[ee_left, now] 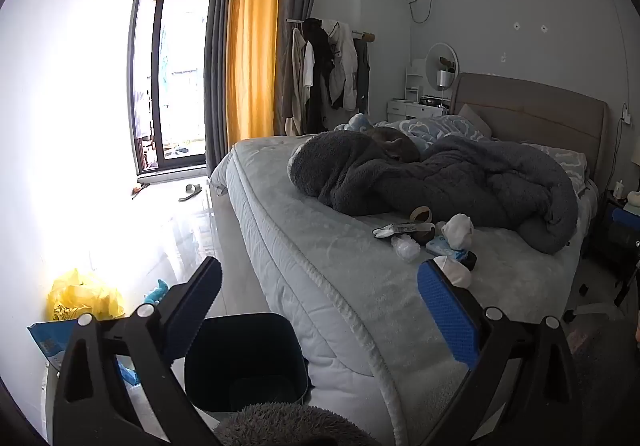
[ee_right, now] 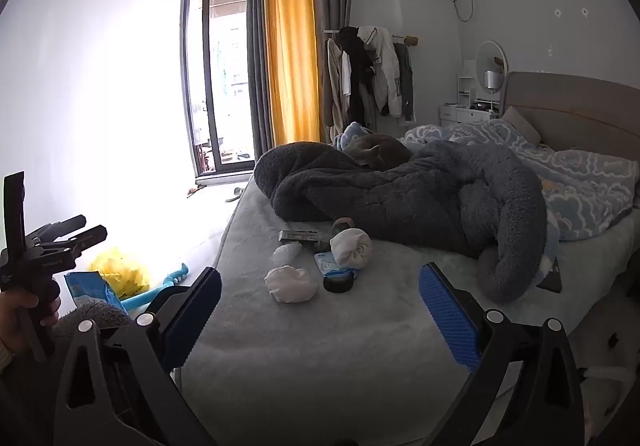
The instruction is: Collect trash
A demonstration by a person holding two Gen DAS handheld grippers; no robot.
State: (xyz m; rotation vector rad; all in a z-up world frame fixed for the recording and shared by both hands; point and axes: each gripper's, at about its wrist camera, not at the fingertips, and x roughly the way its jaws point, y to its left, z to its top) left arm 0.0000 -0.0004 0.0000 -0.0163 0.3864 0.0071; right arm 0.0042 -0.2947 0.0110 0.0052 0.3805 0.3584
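Note:
A cluster of litter lies on the pale bed (ee_right: 320, 366): a crumpled white tissue (ee_right: 290, 284), a black tape roll (ee_right: 339, 282), a blue tissue pack (ee_right: 326, 262), a rolled white wad (ee_right: 352, 244), clear crumpled plastic (ee_right: 287, 252) and a flat wrapper (ee_right: 300, 236). My right gripper (ee_right: 324, 310) hovers open just short of the tissue, holding nothing. The left gripper (ee_left: 320, 306) is open and empty over the bed's corner, with the same litter (ee_left: 454, 270) beyond its right finger. A dark bin (ee_left: 244, 358) stands on the floor below it. A hand holds the left gripper (ee_right: 94, 228) at the right view's left edge.
A bulky grey blanket (ee_right: 420, 197) with a curled-up cat (ee_right: 380, 153) lies behind the litter. On the floor by the wall are a yellow bag (ee_left: 84, 294), a blue packet (ee_right: 90, 288) and a teal toy (ee_right: 176, 274). A nightstand (ee_left: 624, 226) flanks the bed's right side.

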